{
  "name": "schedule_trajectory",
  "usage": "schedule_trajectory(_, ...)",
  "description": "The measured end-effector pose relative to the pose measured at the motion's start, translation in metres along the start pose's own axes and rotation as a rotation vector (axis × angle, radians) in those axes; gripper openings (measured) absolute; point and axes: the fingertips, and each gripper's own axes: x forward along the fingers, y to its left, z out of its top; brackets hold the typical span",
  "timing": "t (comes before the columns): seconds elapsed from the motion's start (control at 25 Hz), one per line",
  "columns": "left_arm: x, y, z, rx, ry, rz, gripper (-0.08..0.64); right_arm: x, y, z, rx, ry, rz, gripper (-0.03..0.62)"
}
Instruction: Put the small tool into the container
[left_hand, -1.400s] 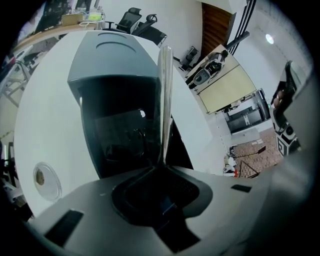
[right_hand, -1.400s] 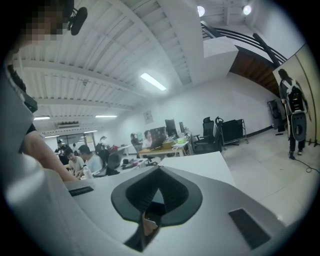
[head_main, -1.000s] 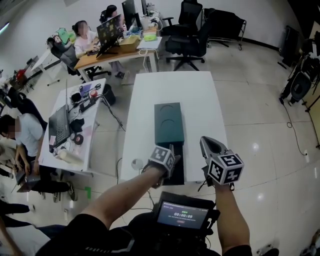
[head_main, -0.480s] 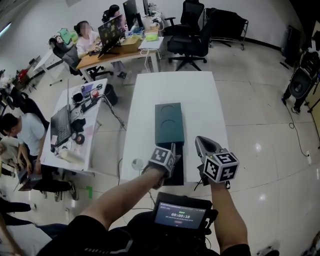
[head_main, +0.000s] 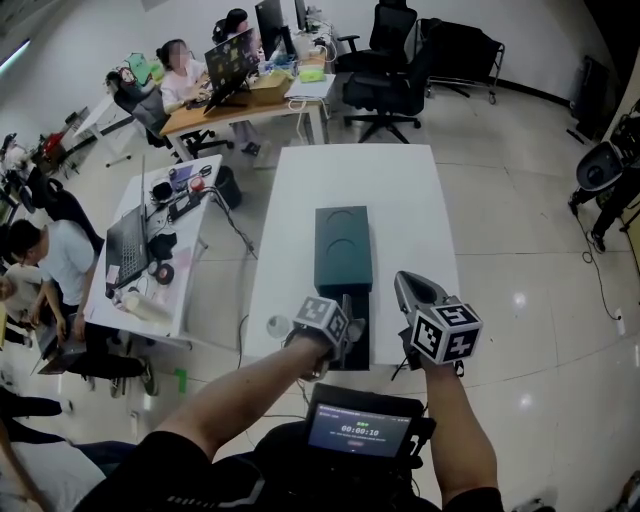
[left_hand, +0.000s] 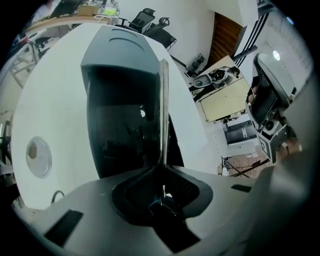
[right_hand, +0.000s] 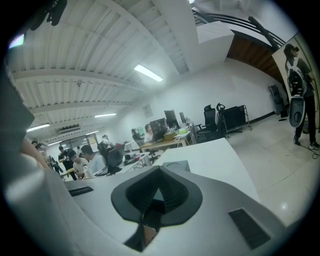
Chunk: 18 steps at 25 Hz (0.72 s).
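The left gripper (left_hand: 162, 169) fingers are clamping the small tool (left_hand: 163, 110), its long axis pointing forward over the open container (left_hand: 110, 135) just below, while the right gripper (right_hand: 159, 172) is hovering with fingers together and empty.

Quick rundown of my feeds: the head cam sits high and looks steeply down the length of the white table (head_main: 400, 200). It's far enough back to fit the left gripper (head_main: 347, 305), the right gripper (head_main: 402, 282) and a side desk (head_main: 185, 270). The left gripper cam rides in close and tilts down into the container (left_hand: 120, 125). The right gripper cam looks nearly level across the office. All three views share the container and the tabletop.
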Motion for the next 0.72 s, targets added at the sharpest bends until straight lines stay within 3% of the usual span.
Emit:
schedule_trajectory(0.2, -0.008, 0.002, 0.009, -0.001, -0.065, 0.070, 0.104, -0.003, 0.000, -0.004, 0.003, 0.002, 0.011, 0.010)
schedule_trajectory(0.72, -0.017, 0.007, 0.001, -0.056, -0.108, 0.072, 0.104, -0.010, 0.006, 0.001, 0.000, -0.016, 0.031, 0.011)
